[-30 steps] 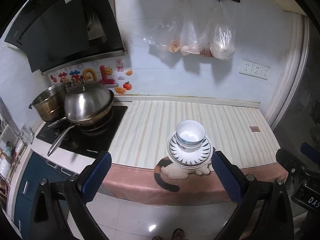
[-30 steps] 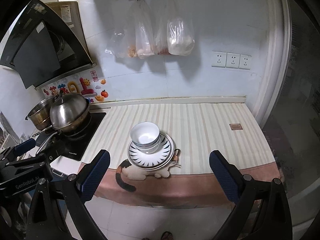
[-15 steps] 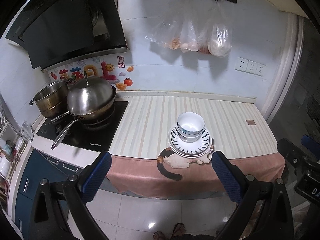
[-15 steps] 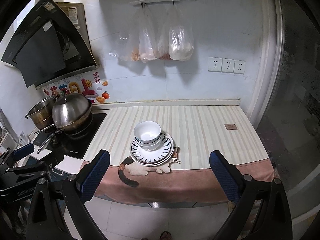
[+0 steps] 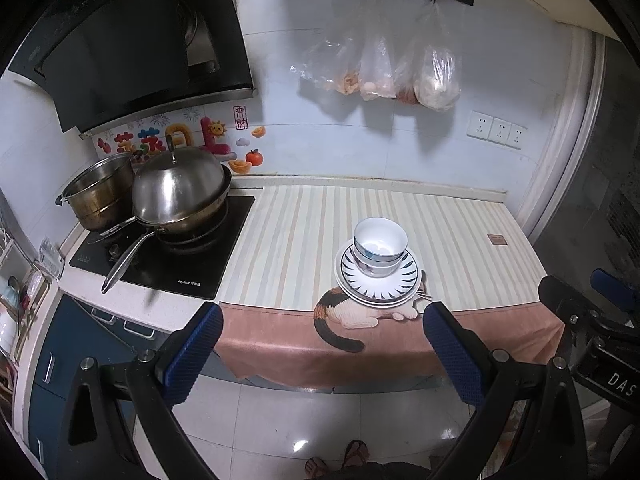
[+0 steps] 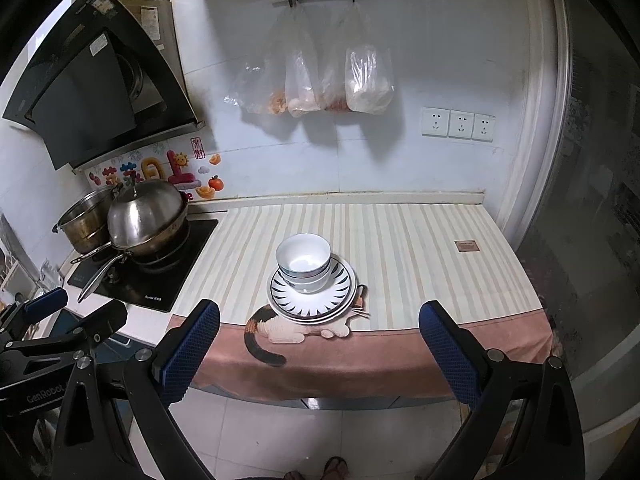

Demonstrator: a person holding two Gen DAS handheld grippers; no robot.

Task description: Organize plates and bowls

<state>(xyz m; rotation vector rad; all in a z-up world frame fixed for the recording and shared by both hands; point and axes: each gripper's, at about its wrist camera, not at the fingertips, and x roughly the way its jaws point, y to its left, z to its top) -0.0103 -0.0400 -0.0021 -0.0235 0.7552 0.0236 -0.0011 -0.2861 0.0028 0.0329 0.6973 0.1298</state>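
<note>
The bowls (image 5: 380, 246) sit nested one inside another on a stack of plates (image 5: 378, 284), and the stack rests near the front edge of the counter (image 5: 304, 232), partly over the cat picture (image 5: 352, 316) on the striped cloth (image 6: 400, 240). The cloth's pink hem hangs over the counter's front edge. To the right of the stack the counter lies bare up to the wall corner, save for a small brown square (image 6: 467, 246). To the left a strip of bare cloth runs between the plates and the black stove (image 5: 168, 256), where a lidded pan (image 5: 180, 192) and a steel pot (image 5: 100, 192) stand, the pan's long handle reaching toward the counter's front. Bags (image 6: 320, 84) hang on the wall from a rail, high above the counter. Below the counter edge is open tiled floor (image 5: 320, 420), with the person's sandalled feet (image 5: 340, 458) at the bottom.

The left gripper (image 5: 322, 350) hangs in front of the counter, away from its edge and over the floor, its jaws spread wide and holding nothing. The right gripper (image 6: 320, 350) is likewise back from the edge, jaws wide apart and empty, with the plates seen between its fingers (image 6: 190, 354). Each gripper shows at the side of the other's view.
</note>
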